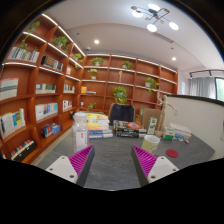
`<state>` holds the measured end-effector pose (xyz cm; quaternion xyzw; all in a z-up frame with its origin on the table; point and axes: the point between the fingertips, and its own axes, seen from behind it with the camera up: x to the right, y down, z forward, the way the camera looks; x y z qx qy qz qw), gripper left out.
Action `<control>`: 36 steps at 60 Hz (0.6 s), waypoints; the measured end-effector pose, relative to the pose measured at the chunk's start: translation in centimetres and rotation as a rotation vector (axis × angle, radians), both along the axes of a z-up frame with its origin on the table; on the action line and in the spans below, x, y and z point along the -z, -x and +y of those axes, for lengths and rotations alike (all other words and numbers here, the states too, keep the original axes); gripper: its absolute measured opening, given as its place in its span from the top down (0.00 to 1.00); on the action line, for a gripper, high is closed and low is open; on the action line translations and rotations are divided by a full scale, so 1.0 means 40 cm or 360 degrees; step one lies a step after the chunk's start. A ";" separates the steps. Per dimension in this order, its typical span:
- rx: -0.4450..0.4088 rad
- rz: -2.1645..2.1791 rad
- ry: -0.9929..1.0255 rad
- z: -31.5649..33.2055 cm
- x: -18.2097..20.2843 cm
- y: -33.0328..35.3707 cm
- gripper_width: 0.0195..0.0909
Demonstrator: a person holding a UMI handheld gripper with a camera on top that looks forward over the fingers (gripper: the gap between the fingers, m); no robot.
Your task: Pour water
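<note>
the hand-held gripper (112, 163) is spread wide over the near edge of the grey surface (112, 160), pink pads (81, 159) apart, holding nothing. beyond the fingers, toward the far edge, stand a pale cup (150, 144), possibly the water vessel, and stacked books (93, 127). wooden bookshelves (40, 85) line the wall.

- A table (115, 160) stretches ahead of the gripper (113, 162), whose spread fingers (82, 160) flank its near edge.
- Stacked boxes (92, 128) sit far left on it, a cup (150, 144) right.
- Bookshelves (35, 95) line the left wall, shelves with plants (120, 94) the far wall.
</note>
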<state>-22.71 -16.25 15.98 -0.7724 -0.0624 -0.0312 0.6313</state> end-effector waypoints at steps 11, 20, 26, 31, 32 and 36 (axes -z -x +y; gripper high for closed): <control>-0.0124 0.0050 -0.0015 0.049 0.130 0.256 0.18; -0.0169 0.0134 -0.0051 0.128 0.138 0.327 0.18; -0.0167 0.0201 -0.0078 0.181 0.136 0.344 0.20; -0.0145 0.0236 -0.0087 0.217 0.144 0.349 0.33; -0.0140 0.0238 -0.0085 0.223 0.147 0.348 0.35; -0.0131 0.0225 -0.0083 0.241 0.157 0.346 0.42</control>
